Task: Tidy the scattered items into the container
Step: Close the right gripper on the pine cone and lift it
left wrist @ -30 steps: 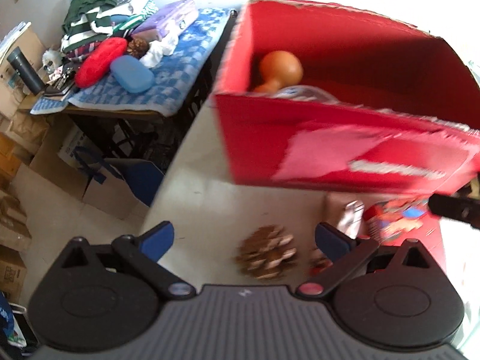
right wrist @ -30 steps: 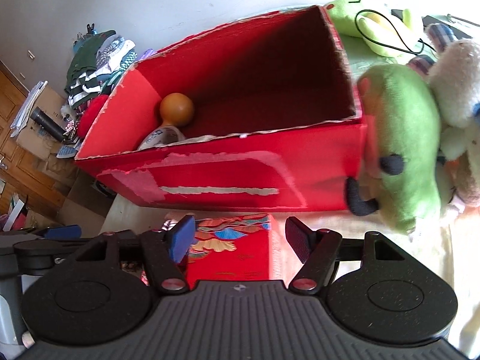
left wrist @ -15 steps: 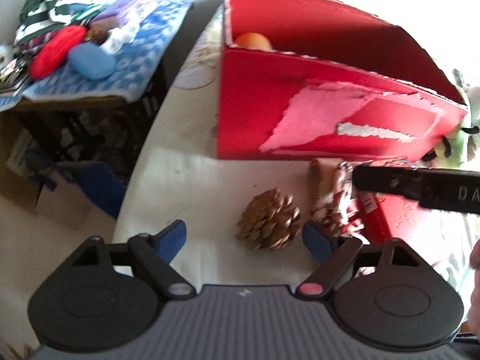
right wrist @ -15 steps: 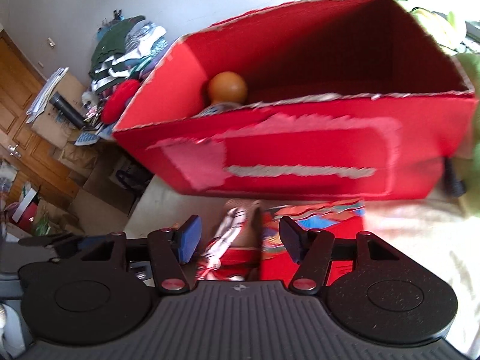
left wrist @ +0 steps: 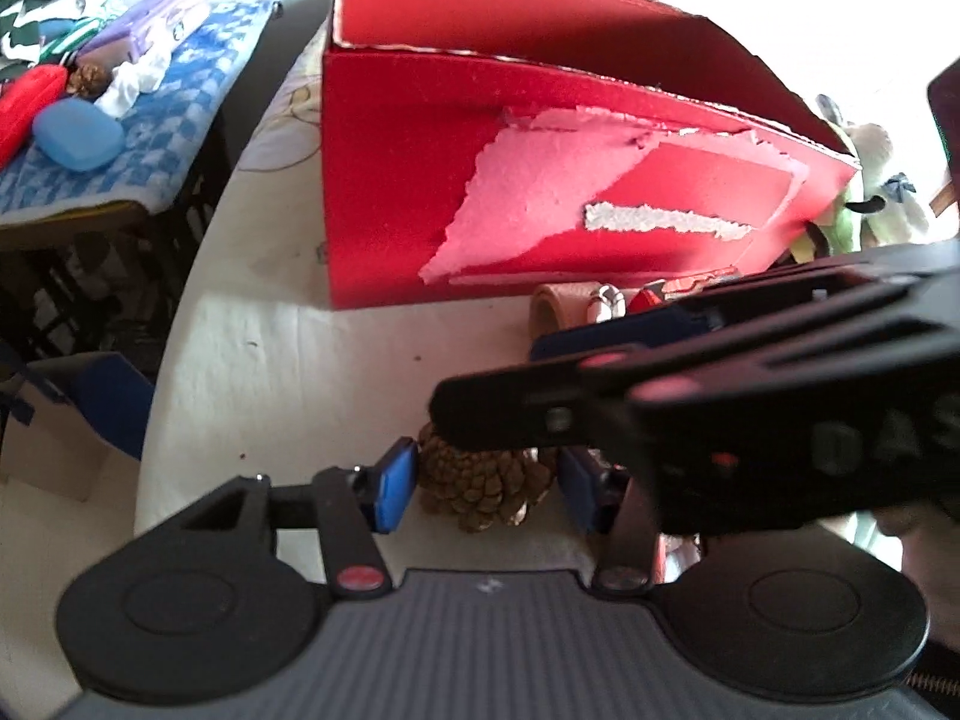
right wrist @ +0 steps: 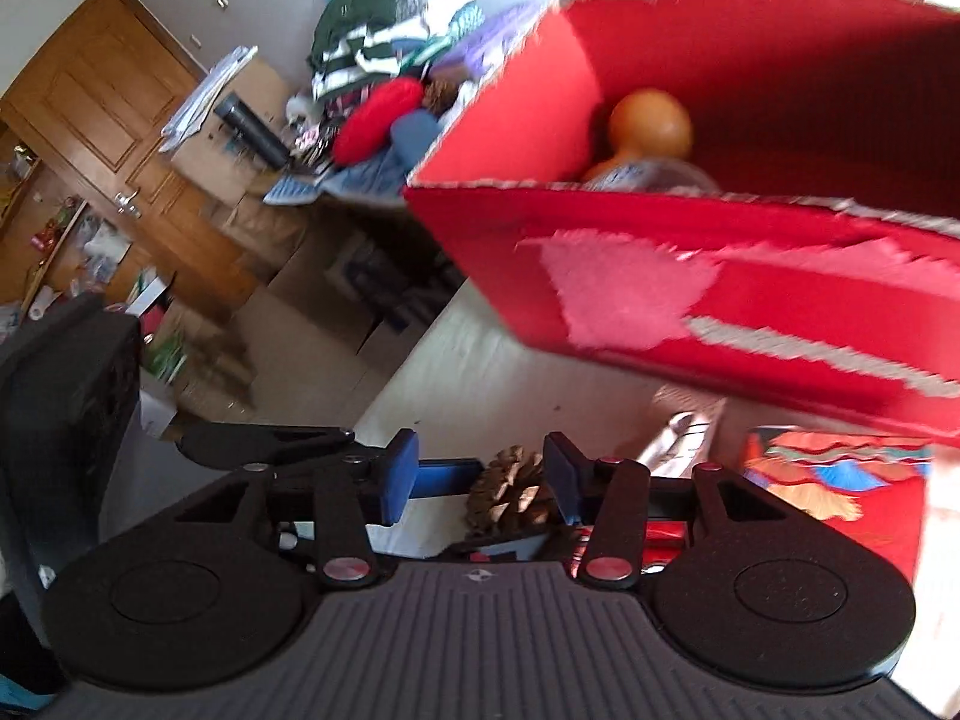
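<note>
Red cardboard box (left wrist: 420, 180) stands on our pale tabletop (left wrist: 270, 360), orange gourd (right wrist: 651, 123) inside. Our right gripper (right wrist: 477, 483) crosses above the left gripper (left wrist: 486, 489), fingers apart and closing, nothing clearly between them. Left fingers closing around the pine cone (left wrist: 480, 489) on the table; contact uncertain.

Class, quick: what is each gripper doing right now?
Left gripper: closing around the pine cone, not yet pressing.
Right gripper: closing, nothing gripped.
</note>
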Available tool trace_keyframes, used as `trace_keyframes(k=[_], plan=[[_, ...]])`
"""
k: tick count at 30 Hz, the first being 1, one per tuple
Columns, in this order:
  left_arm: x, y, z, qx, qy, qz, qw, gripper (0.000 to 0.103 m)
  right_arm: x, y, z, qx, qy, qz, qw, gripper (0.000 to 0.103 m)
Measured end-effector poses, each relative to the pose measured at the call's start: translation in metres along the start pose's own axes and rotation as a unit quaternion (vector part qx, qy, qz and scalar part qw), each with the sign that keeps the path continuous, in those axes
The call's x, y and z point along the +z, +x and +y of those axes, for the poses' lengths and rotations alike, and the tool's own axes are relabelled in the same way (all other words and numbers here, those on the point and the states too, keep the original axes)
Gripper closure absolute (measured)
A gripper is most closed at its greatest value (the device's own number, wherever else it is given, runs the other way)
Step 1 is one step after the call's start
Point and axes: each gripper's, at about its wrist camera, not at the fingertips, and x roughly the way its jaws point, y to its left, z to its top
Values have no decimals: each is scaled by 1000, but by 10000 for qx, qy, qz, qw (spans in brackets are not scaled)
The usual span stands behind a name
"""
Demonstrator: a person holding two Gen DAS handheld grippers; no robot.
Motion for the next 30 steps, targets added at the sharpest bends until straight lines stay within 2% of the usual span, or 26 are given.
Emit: trace_keyframes(k=[3,7,10,11,14,16,19,21,22,23,24,27,30], plan=[[-4,-2,8,-124,-88,-37,9999,49,2,13,-2,123,199,329,9992,52],[-6,-2,22,-358,-311,-100,9988,48,-2,16,9,180,147,405,9989,52],[-5,1,27,-422,-363,-90,9984,43,-2,15,10,100,160,368,9991,52],[-5,2,27,-450,-353,-91,9983,42,-1,15,10,70,167,351,9992,50],[-8,6,25,-502,-216,28,9985,43,-2,15,11,-184,150,254,9994,35],[-10,7,24,-525,-130,28,9985,43,-2,15,9,-249,164,215,9993,35],[-10,9,23,-536,-78,7,9985,48,-5,25,8,-306,238,508,9980,37],[-9,10,22,-483,-11,-17,9988,49,-6,31,4,-287,370,675,9966,43],[-9,10,21,-466,4,-31,9989,49,-6,31,3,-300,411,662,9965,45],[-9,9,22,-464,0,-39,9989,49,-6,29,2,-353,427,619,9965,53],[-9,9,22,-474,-10,-46,9989,49,-6,27,1,-381,443,584,9966,57],[-7,3,20,-429,41,-126,9990,49,-8,22,2,-336,471,469,9972,57],[0,-14,16,-349,94,-327,9988,50,-6,10,10,-295,221,196,9991,57]])
